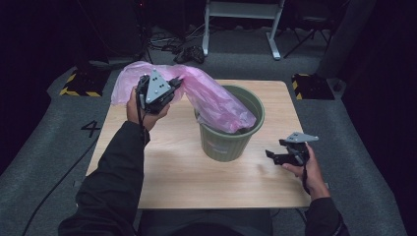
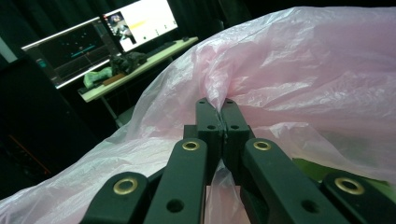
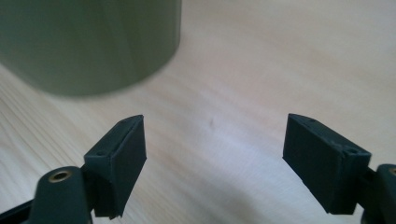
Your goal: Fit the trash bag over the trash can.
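- Lining green bin [image 1: 230, 129]: left gripper [image 2: 217, 112] clamped on pink bag [image 1: 216, 101]; right gripper [image 3: 215, 140] spread apart, holding nothing.
- Best spread over rim, bin steadied.

Lit surface, dark room around it

From above, light falls on my wooden surface [image 1: 196, 167] while the floor and background sink into dimness. My right tool [image 3: 215, 158] view is soft, the green bin [image 3: 88, 42] blurred. Bright monitors [image 2: 135, 21] glare behind the pink bag [image 2: 303, 70].
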`<state>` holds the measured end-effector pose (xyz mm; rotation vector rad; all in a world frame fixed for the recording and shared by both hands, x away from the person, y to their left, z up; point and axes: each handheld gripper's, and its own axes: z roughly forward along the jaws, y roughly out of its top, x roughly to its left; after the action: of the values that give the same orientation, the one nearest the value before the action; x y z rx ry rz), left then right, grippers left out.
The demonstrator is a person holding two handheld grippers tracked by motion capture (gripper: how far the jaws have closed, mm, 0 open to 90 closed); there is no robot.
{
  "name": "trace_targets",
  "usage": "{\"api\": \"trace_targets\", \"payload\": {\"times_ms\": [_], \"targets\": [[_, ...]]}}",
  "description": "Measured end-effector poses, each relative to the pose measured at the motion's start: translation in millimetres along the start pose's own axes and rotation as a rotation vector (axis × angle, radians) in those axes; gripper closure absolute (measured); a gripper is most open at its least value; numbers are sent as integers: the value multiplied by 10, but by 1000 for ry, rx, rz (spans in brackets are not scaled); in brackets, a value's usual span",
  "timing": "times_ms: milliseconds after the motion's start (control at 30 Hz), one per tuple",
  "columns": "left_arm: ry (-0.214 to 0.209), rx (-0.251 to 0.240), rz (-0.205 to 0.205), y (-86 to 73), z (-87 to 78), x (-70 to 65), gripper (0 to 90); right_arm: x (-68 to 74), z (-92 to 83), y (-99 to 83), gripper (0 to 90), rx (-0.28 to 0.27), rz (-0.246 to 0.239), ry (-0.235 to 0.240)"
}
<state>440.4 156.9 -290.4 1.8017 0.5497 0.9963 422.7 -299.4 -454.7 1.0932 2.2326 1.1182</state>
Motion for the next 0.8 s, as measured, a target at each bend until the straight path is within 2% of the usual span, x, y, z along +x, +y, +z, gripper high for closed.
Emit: {"api": "trace_targets", "payload": {"times_ms": [67,167,333,400,500,600,700,800], "targets": [[2,3,2,-15,42,-32,890,-3,-165,160,228,-55,2,3],[16,14,20,-12,99,-83,890,67,-367,445,228,-101,-54,10],[19,22,41,7,165,-171,890,259,-695,947,239,-244,-116,72],[11,20,44,5,181,-207,889,347,-776,1110,243,-275,-140,95],[-1,18,40,-15,196,-250,890,479,-823,1300,245,-290,-185,114],[-13,14,28,-40,206,-280,890,589,-799,1438,244,-278,-225,110],[-21,14,35,-51,210,-324,889,662,-727,1539,246,-251,-235,99],[-31,4,41,-54,194,-352,889,714,-640,1610,246,-224,-247,116]]}}
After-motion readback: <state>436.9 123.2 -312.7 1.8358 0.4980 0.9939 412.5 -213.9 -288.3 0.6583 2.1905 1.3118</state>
